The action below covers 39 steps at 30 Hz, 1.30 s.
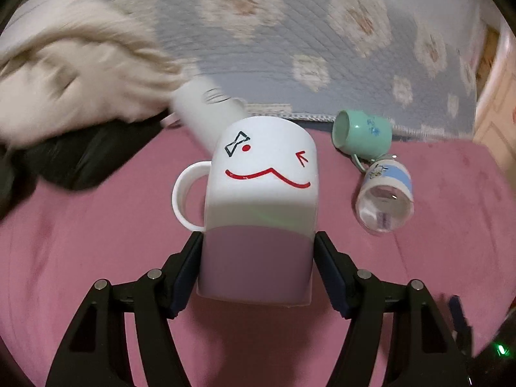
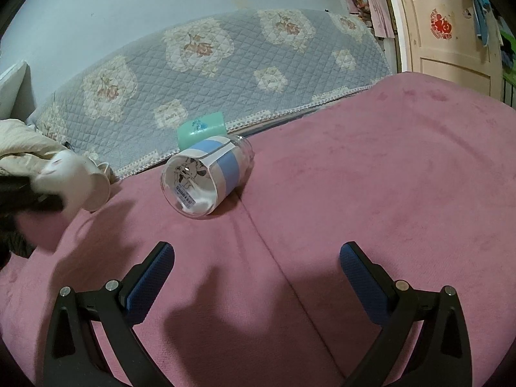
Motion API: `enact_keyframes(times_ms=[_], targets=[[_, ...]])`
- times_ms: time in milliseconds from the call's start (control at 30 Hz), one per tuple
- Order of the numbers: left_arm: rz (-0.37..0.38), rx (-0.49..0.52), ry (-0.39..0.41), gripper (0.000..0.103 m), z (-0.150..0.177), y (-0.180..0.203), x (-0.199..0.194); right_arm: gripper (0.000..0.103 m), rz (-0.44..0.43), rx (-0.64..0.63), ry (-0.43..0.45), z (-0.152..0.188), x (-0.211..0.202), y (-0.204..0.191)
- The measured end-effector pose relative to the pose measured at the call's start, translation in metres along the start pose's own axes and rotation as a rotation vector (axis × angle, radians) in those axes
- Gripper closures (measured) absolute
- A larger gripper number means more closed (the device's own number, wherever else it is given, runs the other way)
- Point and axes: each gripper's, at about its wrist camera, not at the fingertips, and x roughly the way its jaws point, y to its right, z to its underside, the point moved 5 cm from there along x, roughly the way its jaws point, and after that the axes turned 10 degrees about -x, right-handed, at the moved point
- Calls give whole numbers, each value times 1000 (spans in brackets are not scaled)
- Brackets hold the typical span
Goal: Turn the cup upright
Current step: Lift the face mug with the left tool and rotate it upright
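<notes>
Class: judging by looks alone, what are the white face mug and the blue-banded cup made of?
White face mug: probably glazed ceramic; opaque, smooth, softly shiny, thick handle.
Blue-banded cup: looks like clear glass or plastic; its inside shows through the wall. Which one is unclear.

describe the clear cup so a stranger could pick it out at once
On the pink blanket, near the quilted blue cover along its far edge, three cups lie close together. The clear cup lies on its side just in front of the green cup. Only it is see-through, with a blue band.
</notes>
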Motion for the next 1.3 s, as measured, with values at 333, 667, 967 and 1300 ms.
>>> enact_keyframes(times_ms=[333, 667, 967, 1300], targets=[[-28, -141, 33, 37, 75, -32, -45, 0, -26, 42, 8, -1, -2, 8], [-32, -120, 78, 37, 88, -13, -35, 0, -23, 73, 21, 1, -5, 15], [74, -142, 51, 25, 96, -18, -29, 0, -18, 76, 11, 2, -4, 17], [149, -70, 171, 19, 90, -15, -64, 0, -18, 82, 3, 2, -2, 19]])
